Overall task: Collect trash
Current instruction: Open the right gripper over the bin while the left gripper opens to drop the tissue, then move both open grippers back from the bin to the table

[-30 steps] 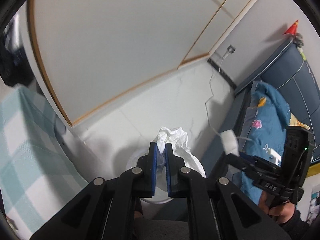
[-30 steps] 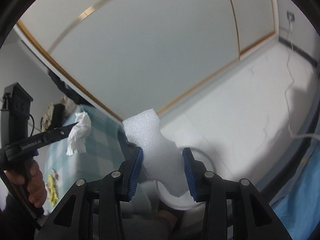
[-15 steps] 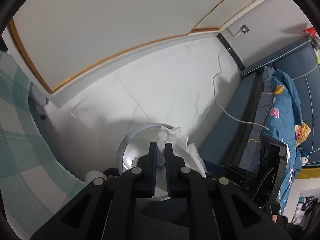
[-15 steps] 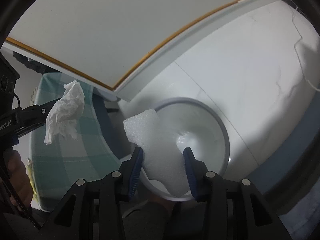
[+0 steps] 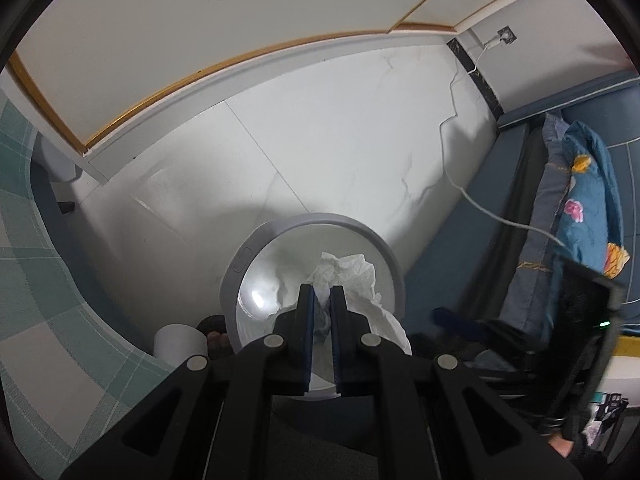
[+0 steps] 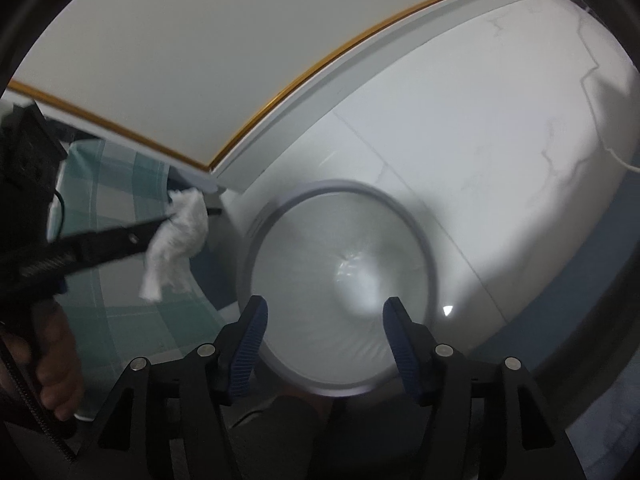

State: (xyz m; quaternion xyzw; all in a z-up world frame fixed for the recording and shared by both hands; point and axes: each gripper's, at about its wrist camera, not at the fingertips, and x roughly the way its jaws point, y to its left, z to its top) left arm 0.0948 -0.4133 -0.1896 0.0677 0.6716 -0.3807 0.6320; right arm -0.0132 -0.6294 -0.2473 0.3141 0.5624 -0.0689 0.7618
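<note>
My left gripper [image 5: 321,294] is shut on a crumpled white tissue [image 5: 352,276] and holds it over the round grey-rimmed trash bin [image 5: 256,244]. In the right wrist view the same tissue [image 6: 176,248] hangs from the left gripper's tips, left of the bin [image 6: 416,220]. My right gripper [image 6: 324,312] is open and empty, right above the bin's white-lined mouth. The white foam piece is not in view.
A teal checked cloth [image 5: 28,280] covers a surface at the left, also in the right wrist view [image 6: 120,200]. A blue bed with a patterned quilt [image 5: 580,184] stands at the right. A white cable [image 5: 460,120] runs across the white tile floor. A white roll [image 5: 180,340] sits beside the bin.
Both grippers tilted down over the bin. My right gripper opened and the white foam piece it held is gone from it. My left gripper still holds the tissue.
</note>
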